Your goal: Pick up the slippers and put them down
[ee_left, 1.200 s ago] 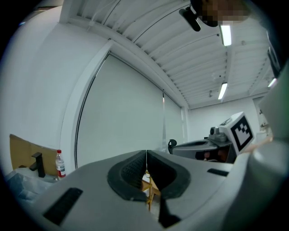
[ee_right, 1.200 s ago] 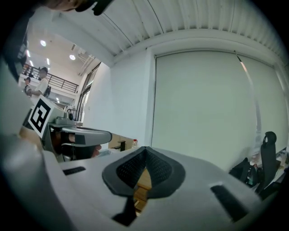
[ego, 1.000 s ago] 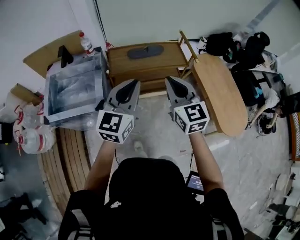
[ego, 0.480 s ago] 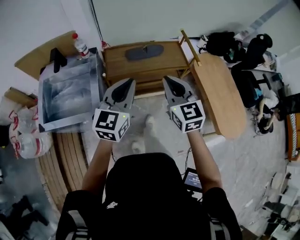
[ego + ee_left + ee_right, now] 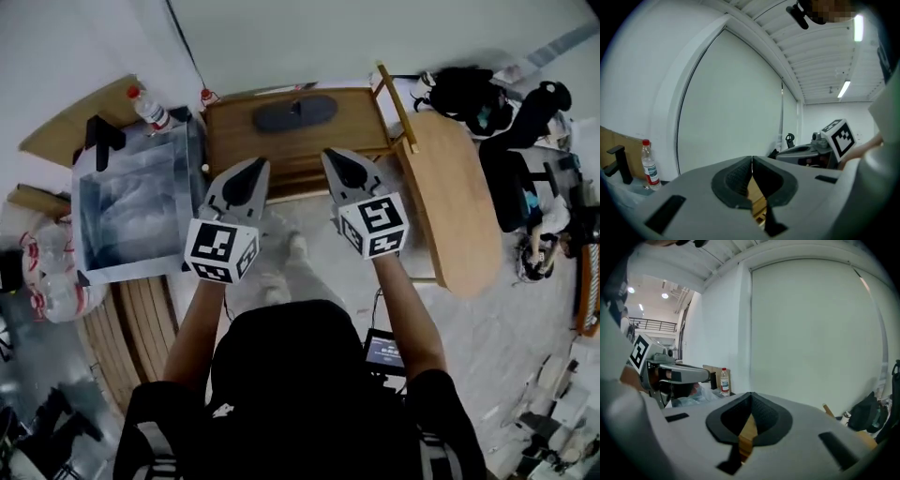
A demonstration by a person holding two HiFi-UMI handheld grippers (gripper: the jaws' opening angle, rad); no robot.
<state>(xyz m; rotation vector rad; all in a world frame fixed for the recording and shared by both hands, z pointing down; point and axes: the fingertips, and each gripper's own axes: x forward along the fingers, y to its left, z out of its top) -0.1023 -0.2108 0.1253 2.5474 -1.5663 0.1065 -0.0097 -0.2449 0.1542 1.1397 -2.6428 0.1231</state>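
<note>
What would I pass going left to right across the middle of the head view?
clear bin → left gripper → right gripper → oval wooden board

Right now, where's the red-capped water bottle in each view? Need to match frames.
Head view: water bottle in the upper left, near the wall.
Left gripper view: bottle at the lower left, well left of the jaws.
Right gripper view: bottle left of centre, just above the jaws.
Shared landmark: the brown board next to the bottle shows in all three views.
</note>
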